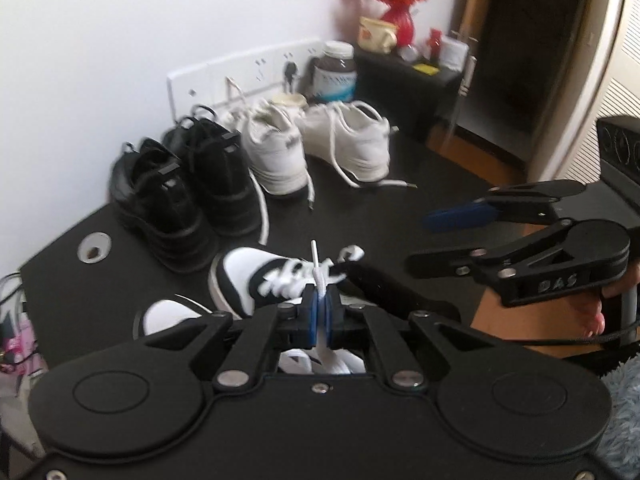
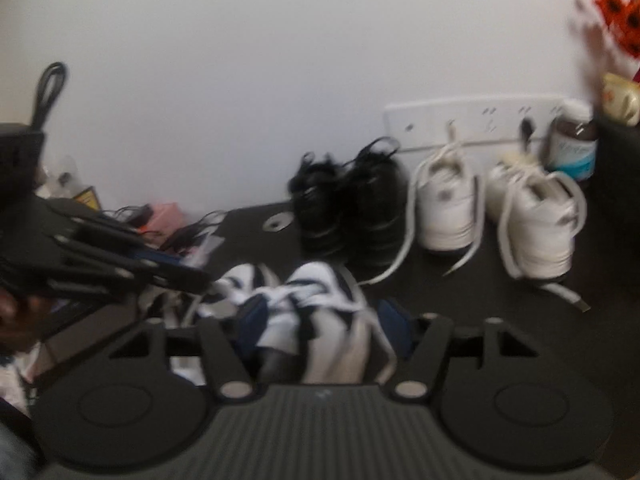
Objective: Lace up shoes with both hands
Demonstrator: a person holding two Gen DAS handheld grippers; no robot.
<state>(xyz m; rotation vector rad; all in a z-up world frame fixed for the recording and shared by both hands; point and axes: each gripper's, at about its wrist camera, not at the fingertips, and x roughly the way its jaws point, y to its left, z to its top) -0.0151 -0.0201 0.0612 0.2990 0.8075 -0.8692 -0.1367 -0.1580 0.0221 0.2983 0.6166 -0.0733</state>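
Observation:
A black-and-white shoe [image 1: 244, 276] lies on the black table [image 1: 360, 216], close in front of my left gripper [image 1: 319, 308]. That gripper is shut on the shoe's white lace [image 1: 315, 264], whose tip stands up above the blue pads. To the right, my right gripper [image 1: 420, 240] hovers above the table with its jaws apart and nothing between them. The right wrist view is blurred. It shows the same shoe [image 2: 316, 280] beyond the open right gripper [image 2: 322, 320], and the left gripper [image 2: 188, 276] coming in from the left.
A pair of black shoes [image 1: 180, 200] and a pair of white shoes [image 1: 316, 144] with loose laces stand by the wall. Behind them are a power strip [image 1: 240, 76], a brown bottle [image 1: 336, 74] and a red vase of flowers [image 1: 400, 8]. Cables and clutter [image 2: 168, 224] lie off the table's left end.

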